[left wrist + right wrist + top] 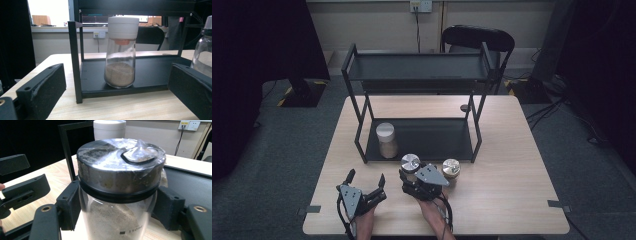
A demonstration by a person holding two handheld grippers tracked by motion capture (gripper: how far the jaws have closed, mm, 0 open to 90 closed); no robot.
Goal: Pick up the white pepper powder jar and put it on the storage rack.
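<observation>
1. Here, in my right gripper view the silver-lidded jar (pixel 117 192) runs off the bottom edge, so its base and where it stands are cut off; the small print on its glass is too faint to read in full
2. My right gripper (pixel 411 172) is pinching that jar just below its lid, a jaw pressed to each side of the glass
3. My left gripper (pixel 365 179) rests near the front edge of the table (pixel 512 165), jaws spread wide with nothing between them
4. Just right of the held jar stands a second jar (pixel 451 170) with a gold-toned lid, close beside my right gripper
5. The black rack (pixel 419 140) stands right behind both jars, its front rail and left post between me and the lower shelf
6. On that lower shelf, at its left end, stands a white-capped jar (pixel 121 52), upright, brown powder in its bottom
7. The held jar is clear glass, upright, part filled with pale brown powder, its lid wrapped in crinkled clear film
8. Beyond the table, a dark chair (pixel 479 37) is partly hidden by the rack's top shelf
</observation>
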